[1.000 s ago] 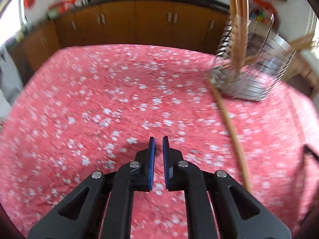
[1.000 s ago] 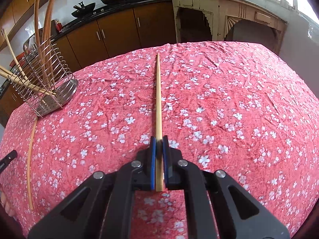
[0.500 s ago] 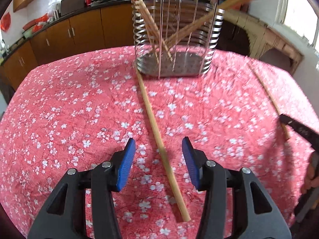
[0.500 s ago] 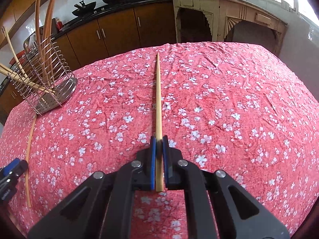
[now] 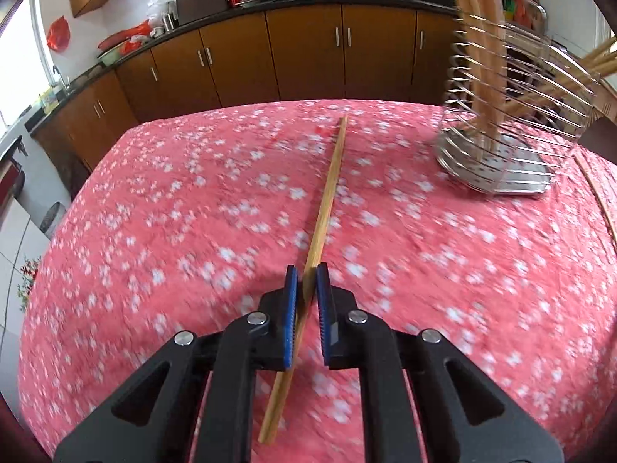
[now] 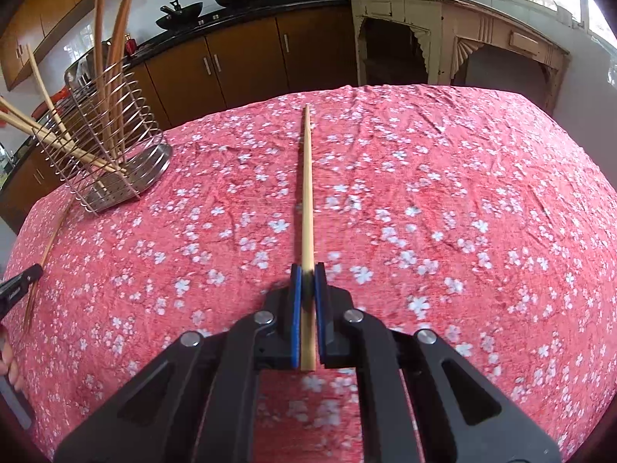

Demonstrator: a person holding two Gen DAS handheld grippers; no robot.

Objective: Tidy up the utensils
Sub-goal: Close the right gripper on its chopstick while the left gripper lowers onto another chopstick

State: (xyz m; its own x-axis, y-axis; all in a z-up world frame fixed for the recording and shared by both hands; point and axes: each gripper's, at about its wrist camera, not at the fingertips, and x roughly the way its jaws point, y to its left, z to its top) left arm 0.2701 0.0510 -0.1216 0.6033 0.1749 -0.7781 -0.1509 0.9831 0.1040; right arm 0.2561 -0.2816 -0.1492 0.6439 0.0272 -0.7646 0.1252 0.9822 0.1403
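Note:
My left gripper [image 5: 306, 276] is shut on a long wooden stick [image 5: 327, 193] that points forward over the red flowered tablecloth. My right gripper [image 6: 307, 274] is shut on another wooden stick [image 6: 307, 177], which points straight ahead. A wire utensil holder [image 5: 497, 146] with several wooden sticks standing in it sits at the far right of the left wrist view. It also shows in the right wrist view [image 6: 112, 154] at the far left. The left gripper's tip [image 6: 19, 281] shows at the left edge of the right wrist view, on its stick [image 6: 46, 254].
The red tablecloth [image 6: 462, 212] covers the whole table. The right-hand stick shows as a thin line [image 5: 597, 193] at the right edge of the left wrist view. Brown kitchen cabinets [image 5: 308, 50] stand behind the table, and a cream wooden counter [image 6: 455, 34] at the back right.
My left gripper was open around the stick lying by the holder; it has shut on it and swung left, with the holder now at the right. My right gripper has held its stick throughout.

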